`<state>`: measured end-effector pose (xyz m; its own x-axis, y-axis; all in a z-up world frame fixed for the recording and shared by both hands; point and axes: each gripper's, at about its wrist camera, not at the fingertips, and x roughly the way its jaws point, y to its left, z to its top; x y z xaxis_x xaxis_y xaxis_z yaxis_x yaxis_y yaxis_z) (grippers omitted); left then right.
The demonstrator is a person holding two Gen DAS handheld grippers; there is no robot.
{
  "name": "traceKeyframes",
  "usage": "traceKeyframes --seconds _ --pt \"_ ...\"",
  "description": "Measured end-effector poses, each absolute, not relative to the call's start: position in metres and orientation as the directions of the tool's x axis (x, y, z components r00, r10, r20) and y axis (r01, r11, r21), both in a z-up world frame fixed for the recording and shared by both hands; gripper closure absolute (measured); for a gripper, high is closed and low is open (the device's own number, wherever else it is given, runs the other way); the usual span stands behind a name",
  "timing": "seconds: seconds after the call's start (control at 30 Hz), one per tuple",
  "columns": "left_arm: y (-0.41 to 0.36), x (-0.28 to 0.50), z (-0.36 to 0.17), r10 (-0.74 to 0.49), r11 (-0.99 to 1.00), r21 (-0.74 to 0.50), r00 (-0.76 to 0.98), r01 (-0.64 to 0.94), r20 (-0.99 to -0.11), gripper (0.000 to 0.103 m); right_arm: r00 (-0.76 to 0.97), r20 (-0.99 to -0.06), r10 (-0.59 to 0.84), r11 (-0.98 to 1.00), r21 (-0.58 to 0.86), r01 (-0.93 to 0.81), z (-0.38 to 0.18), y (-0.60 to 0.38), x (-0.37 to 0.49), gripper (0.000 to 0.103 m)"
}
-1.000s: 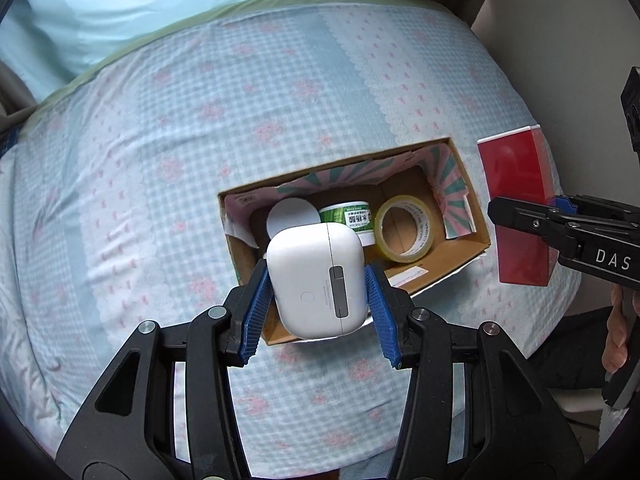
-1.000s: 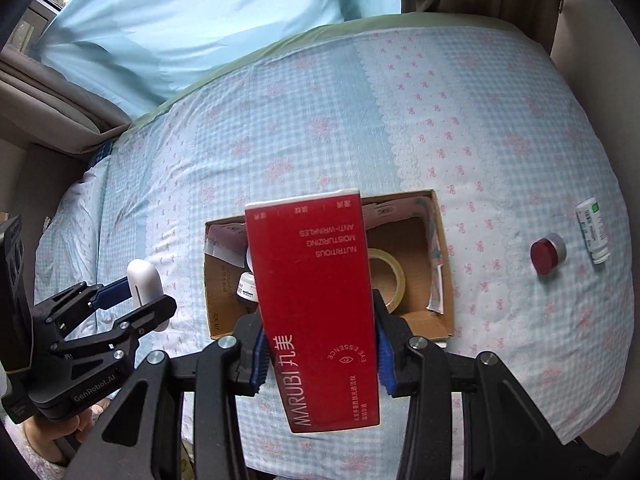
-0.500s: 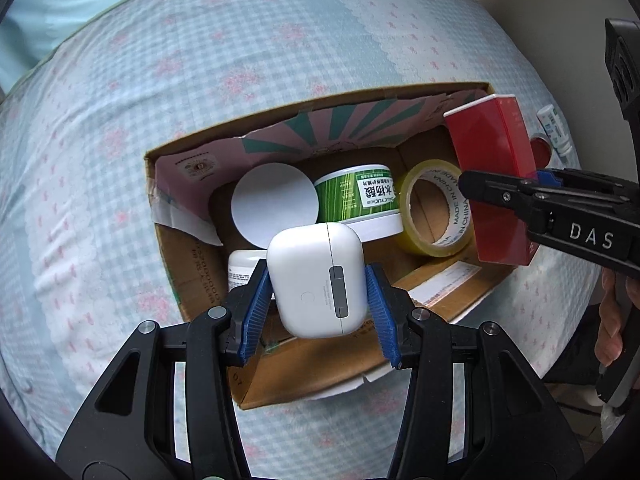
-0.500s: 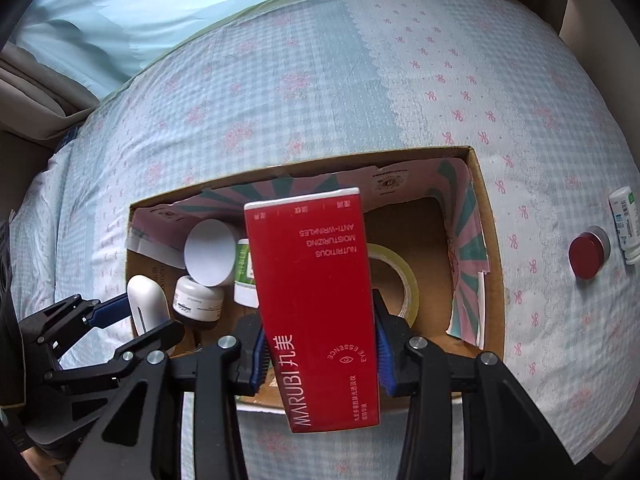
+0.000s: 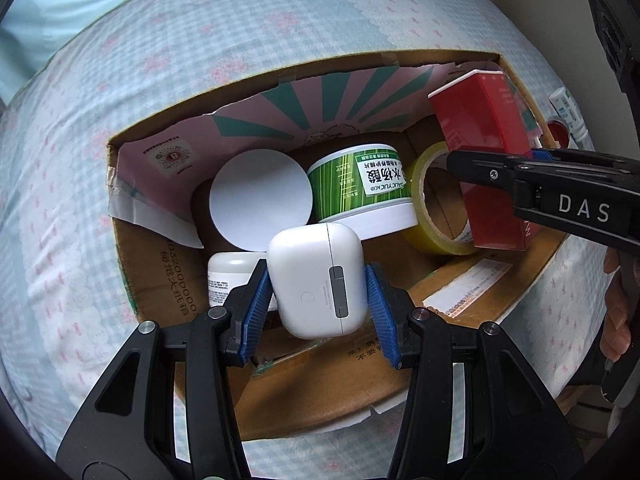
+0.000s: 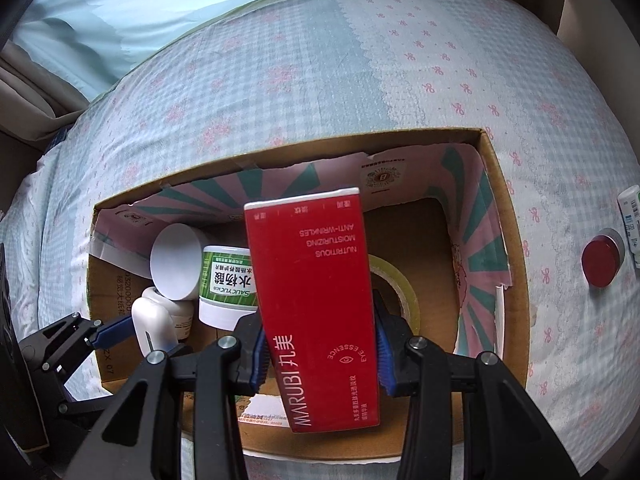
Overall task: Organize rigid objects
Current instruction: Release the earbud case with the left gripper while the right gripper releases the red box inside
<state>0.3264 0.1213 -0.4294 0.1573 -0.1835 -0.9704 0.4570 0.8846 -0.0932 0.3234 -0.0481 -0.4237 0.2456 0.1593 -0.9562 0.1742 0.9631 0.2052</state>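
An open cardboard box (image 5: 460,60) (image 6: 494,168) sits on the checked bedcover. My left gripper (image 5: 318,312) is shut on a white earbud case (image 5: 316,276) (image 6: 154,322), held over the box's near left part. My right gripper (image 6: 318,348) is shut on a tall red carton (image 6: 316,280) (image 5: 484,136), which hangs over the box's middle above a yellow tape roll (image 5: 432,204) (image 6: 400,296). Inside lie a green-labelled jar (image 5: 360,188) (image 6: 226,284), a white round lid (image 5: 260,196) (image 6: 176,260) and a small white jar (image 5: 230,276).
On the bedcover right of the box lie a red-capped jar (image 6: 602,258) and a small white tube (image 6: 630,224). The box's right half shows bare cardboard floor (image 6: 412,240). A light blue curtain (image 6: 160,4) hangs behind the bed. A hand (image 5: 618,312) grips the right tool.
Both grippers have come down toward the box with their loads still held; the box now fills both views. The red carton has moved in over the tape roll.
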Motion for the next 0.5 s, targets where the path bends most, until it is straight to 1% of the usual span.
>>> traceKeyframes --seconds 0.07,0.1,0.13,0.17,0.2,0.23,0.33,0.5 --pt "0.121 0.327 -0.428 -0.178 0.886 -0.080 0.176 0.457 -0.968 0.058 0.250 -0.959 0.131 0.969 0.177 0.171 -0.426 -0.047 0.325 0.063" --pt "0.121 0.327 -0.428 -0.178 0.885 -0.078 0.179 0.458 -0.968 0.055 0.247 -0.961 0.128 0.971 0.172 0.165 -0.428 -0.046 0.325 0.063" --pt "0.121 0.326 -0.426 -0.179 0.885 -0.077 0.182 0.459 -0.967 0.033 0.246 -0.961 0.128 0.971 0.172 0.166 -0.429 -0.046 0.324 0.060" --pt "0.122 0.324 -0.424 -0.181 0.884 -0.077 0.187 0.461 -0.965 0.001 0.243 -0.963 0.119 0.971 0.164 0.173 -0.428 -0.046 0.324 0.054" --pt "0.125 0.322 -0.422 -0.183 0.885 -0.074 0.198 0.459 -0.963 0.000 0.251 -0.962 0.103 0.973 0.150 0.177 -0.426 -0.047 0.322 0.025" --pt "0.128 0.321 -0.421 -0.186 0.887 -0.076 0.201 0.456 -0.962 0.000 0.266 -0.959 0.095 0.974 0.145 0.175 -0.423 -0.048 0.320 0.000" --pt "0.139 0.319 -0.420 -0.193 0.898 -0.102 0.176 0.427 -0.965 0.000 0.271 -0.959 0.085 0.977 0.134 0.167 -0.415 -0.049 0.314 0.000" --pt "0.148 0.316 -0.419 -0.188 0.907 -0.110 0.157 0.405 -0.970 0.000 0.250 -0.964 0.086 0.979 0.128 0.157 -0.412 -0.049 0.306 0.000"
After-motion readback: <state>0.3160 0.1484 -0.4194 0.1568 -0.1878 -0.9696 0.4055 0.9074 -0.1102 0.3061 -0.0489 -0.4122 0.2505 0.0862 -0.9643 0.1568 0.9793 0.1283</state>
